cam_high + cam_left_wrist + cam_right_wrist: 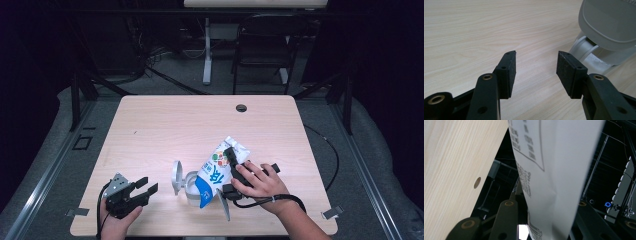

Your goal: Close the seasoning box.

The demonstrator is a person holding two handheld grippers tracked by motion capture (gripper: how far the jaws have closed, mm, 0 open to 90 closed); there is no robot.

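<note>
The right gripper (231,165) clamps a tilted milk carton (216,173) over a white container (190,186) near the table's (165,125) front edge; its own view shows the carton's printed back (554,170). The left gripper (536,72) rests wide, empty, beside the container's raised lid (609,22)

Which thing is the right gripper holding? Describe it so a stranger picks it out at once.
Start at the light wooden table and go to its near edge, right of centre. There the right gripper clamps a soft white pouch, tilted mouth-down over a white container with its hinged lid open. Blue characters and a colourful round logo set the pouch apart from the plain container.
</note>
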